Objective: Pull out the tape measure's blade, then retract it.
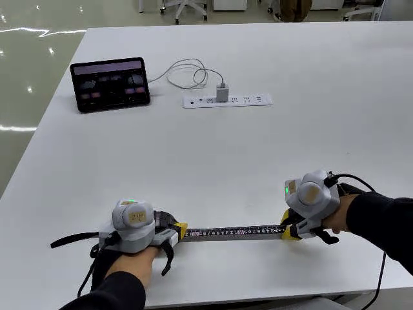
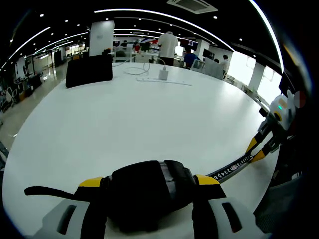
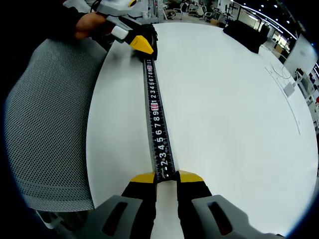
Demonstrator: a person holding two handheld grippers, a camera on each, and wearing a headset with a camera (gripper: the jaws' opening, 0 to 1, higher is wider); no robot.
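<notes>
Where the blade lies drawn out flat near the front edge of the white table, it spans the gap between the two grippers; the left gripper has its yellow-tipped jaws clamped on either side of the black tape measure case, which rests on the table; the right gripper has its jaws pressed together on the free end of the blade. The blade is black with white numerals; in the right gripper view these read 2 to 9 from the jaws outward, followed by a 10 in a red box; the digits beyond blur toward the case. Well apart, at the far side, stand a tablet, whose screen text is too small to read, and a white power strip with a charger plugged in; a cable loops behind it.
</notes>
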